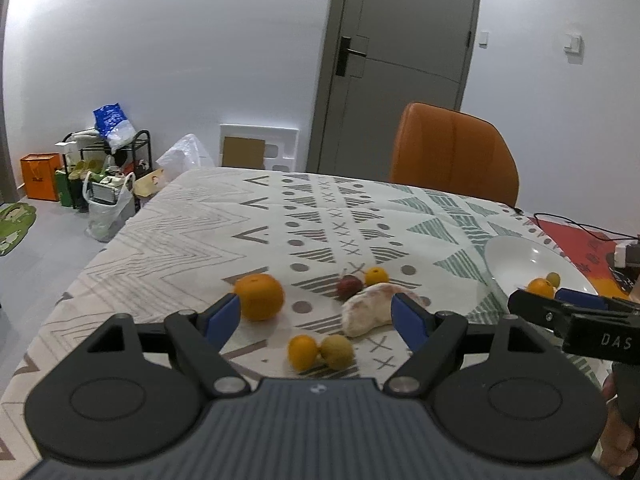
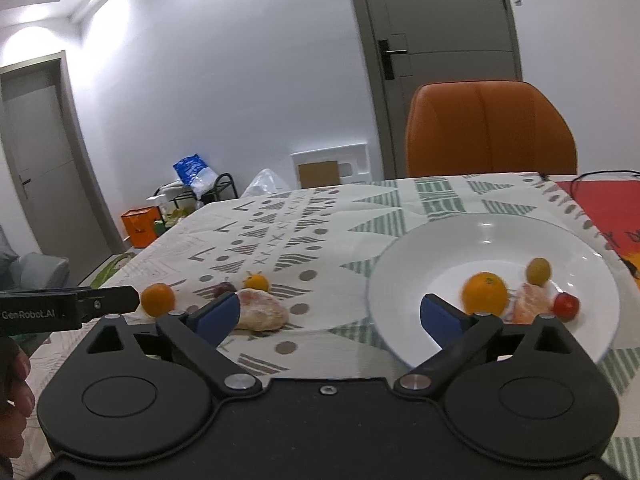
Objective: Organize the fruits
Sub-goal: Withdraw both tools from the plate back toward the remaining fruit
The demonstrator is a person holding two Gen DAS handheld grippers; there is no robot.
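Loose fruit lies on the patterned tablecloth: a large orange (image 1: 259, 297), a peeled pomelo piece (image 1: 370, 308), a dark red fruit (image 1: 349, 286), a small orange (image 1: 377, 276), another small orange (image 1: 303, 353) and a yellow-green fruit (image 1: 337, 351). My left gripper (image 1: 316, 316) is open and empty just above them. A white plate (image 2: 440, 248) at the right holds an orange (image 2: 485, 293), a green fruit (image 2: 538, 271), a peeled segment (image 2: 530, 309) and a red fruit (image 2: 566, 306). My right gripper (image 2: 330, 316) is open and empty at the plate's left edge.
An orange chair (image 1: 454, 148) stands behind the table's far edge. A black cable (image 1: 576, 226) and a red mat (image 2: 600, 204) lie at the far right. Bags and a rack (image 1: 104, 168) crowd the floor at the left.
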